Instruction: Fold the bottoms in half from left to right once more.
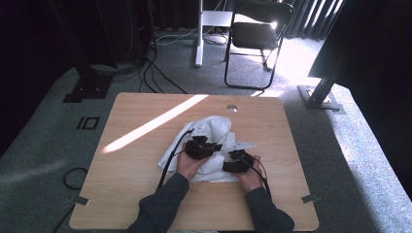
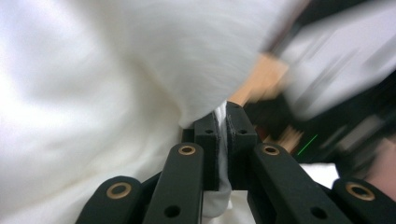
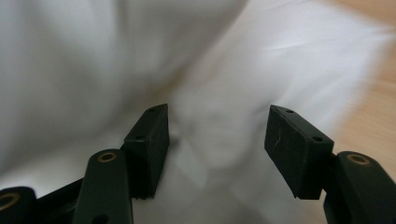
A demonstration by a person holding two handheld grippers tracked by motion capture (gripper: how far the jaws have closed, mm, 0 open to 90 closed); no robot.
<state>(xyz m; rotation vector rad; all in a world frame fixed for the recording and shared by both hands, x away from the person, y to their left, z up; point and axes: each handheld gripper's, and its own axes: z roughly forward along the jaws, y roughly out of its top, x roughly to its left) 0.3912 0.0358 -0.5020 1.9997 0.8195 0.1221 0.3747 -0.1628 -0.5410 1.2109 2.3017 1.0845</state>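
A crumpled white cloth (image 1: 214, 131) lies on the wooden table (image 1: 136, 160), near its middle. My left gripper (image 1: 201, 147) rests on the cloth's middle, and in the left gripper view it (image 2: 222, 126) is shut on a fold of the white cloth (image 2: 116, 79), which runs between the jaws. My right gripper (image 1: 238, 161) sits at the cloth's near right part. In the right gripper view it (image 3: 217, 135) stands open over the white cloth (image 3: 224, 93), jaws wide apart with fabric under them.
A black folding chair (image 1: 257, 34) and a white stand leg (image 1: 199, 34) are on the carpet beyond the table's far edge. A small round hole (image 1: 231, 108) marks the table's far side. Cables trail off the left gripper across the table. A sunlit stripe crosses the wood.
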